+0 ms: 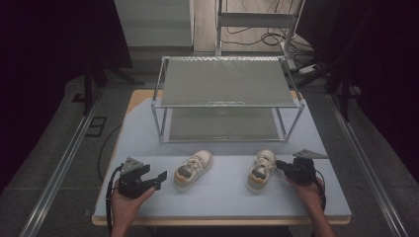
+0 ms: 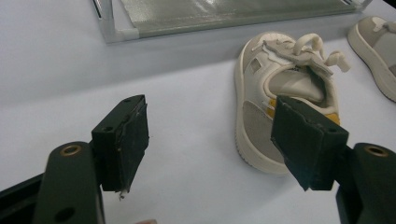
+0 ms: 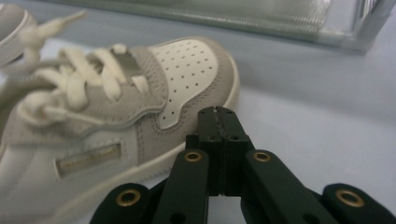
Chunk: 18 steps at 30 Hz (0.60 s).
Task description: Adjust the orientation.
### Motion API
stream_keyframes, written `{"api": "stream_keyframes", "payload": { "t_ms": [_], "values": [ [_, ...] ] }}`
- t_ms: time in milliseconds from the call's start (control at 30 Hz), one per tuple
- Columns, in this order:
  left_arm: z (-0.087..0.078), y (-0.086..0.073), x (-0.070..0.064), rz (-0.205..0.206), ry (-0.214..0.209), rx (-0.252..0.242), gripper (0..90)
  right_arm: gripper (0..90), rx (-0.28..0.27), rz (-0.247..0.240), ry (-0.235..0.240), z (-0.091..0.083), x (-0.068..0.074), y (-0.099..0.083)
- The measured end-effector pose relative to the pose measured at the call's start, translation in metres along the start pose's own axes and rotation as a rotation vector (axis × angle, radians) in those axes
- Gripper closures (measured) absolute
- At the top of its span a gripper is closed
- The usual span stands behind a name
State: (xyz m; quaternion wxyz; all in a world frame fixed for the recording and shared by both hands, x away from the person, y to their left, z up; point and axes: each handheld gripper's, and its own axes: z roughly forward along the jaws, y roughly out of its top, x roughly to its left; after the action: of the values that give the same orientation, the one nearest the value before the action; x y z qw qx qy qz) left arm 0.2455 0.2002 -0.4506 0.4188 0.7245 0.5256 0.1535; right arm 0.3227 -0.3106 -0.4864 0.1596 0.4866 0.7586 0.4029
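Dim table (image 1: 222, 197), right shoe (image 3: 93, 116) cropped, perhaps untouched

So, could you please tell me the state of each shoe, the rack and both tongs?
Left shoe: upright on the table, laces loose, not held.
Right shoe: upright, not held.
Rack: standing, both shelves bare.
Left tongs: open, beside the left shoe's heel.
Right tongs: shut, beside the right shoe.
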Motion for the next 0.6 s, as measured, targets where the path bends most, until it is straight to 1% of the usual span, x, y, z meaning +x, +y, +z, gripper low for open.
{"api": "stream_keyframes", "payload": {
  "t_ms": [67,100,167,200,233,267,300,367,400,467,500,567,600],
  "values": [
    [-0.001,0.0,0.0,0.002,-0.001,-0.004,27.4,89.3,-0.029,0.0,0.01,-0.007,0.004,0.002],
    [-0.001,0.001,-0.001,0.003,-0.002,-0.004,27.4,89.2,-0.043,-0.008,0.015,-0.013,0.008,0.002],
    [0.0,0.001,-0.001,0.003,-0.002,-0.002,27.5,89.2,-0.068,-0.039,0.026,-0.026,0.02,0.002],
    [0.001,0.0,-0.001,0.003,-0.002,0.002,27.5,89.2,-0.089,-0.064,0.036,-0.038,0.03,0.0],
    [0.002,0.0,-0.001,0.003,-0.004,0.004,27.5,89.2,-0.089,-0.064,0.036,-0.038,0.03,0.0],
    [0.004,0.0,-0.001,0.003,-0.005,0.008,27.5,89.2,-0.095,-0.073,0.043,-0.042,0.033,0.0],
    [0.004,0.0,-0.002,0.006,-0.002,0.014,27.5,89.2,-0.107,-0.08,0.059,-0.048,0.038,-0.002],
    [0.005,0.0,-0.003,0.009,-0.006,0.014,27.5,89.2,-0.121,-0.093,0.069,-0.055,0.045,-0.004],
    [0.006,0.0,-0.004,0.011,-0.006,0.015,27.5,89.2,-0.13,-0.096,0.088,-0.059,0.05,-0.005],
    [0.006,0.0,-0.006,0.015,-0.009,0.015,27.5,89.2,-0.138,-0.109,0.112,-0.063,0.059,-0.006],
    [0.006,0.0,-0.007,0.017,-0.009,0.017,27.5,89.2,-0.138,-0.122,0.126,-0.063,0.066,-0.007],
    [0.008,0.0,-0.008,0.02,-0.013,0.019,27.5,89.2,-0.136,-0.139,0.151,-0.059,0.077,-0.006],
    [0.008,0.0,-0.009,0.021,-0.012,0.021,27.5,89.2,-0.127,-0.157,0.169,-0.054,0.086,-0.006]
  ]
}}
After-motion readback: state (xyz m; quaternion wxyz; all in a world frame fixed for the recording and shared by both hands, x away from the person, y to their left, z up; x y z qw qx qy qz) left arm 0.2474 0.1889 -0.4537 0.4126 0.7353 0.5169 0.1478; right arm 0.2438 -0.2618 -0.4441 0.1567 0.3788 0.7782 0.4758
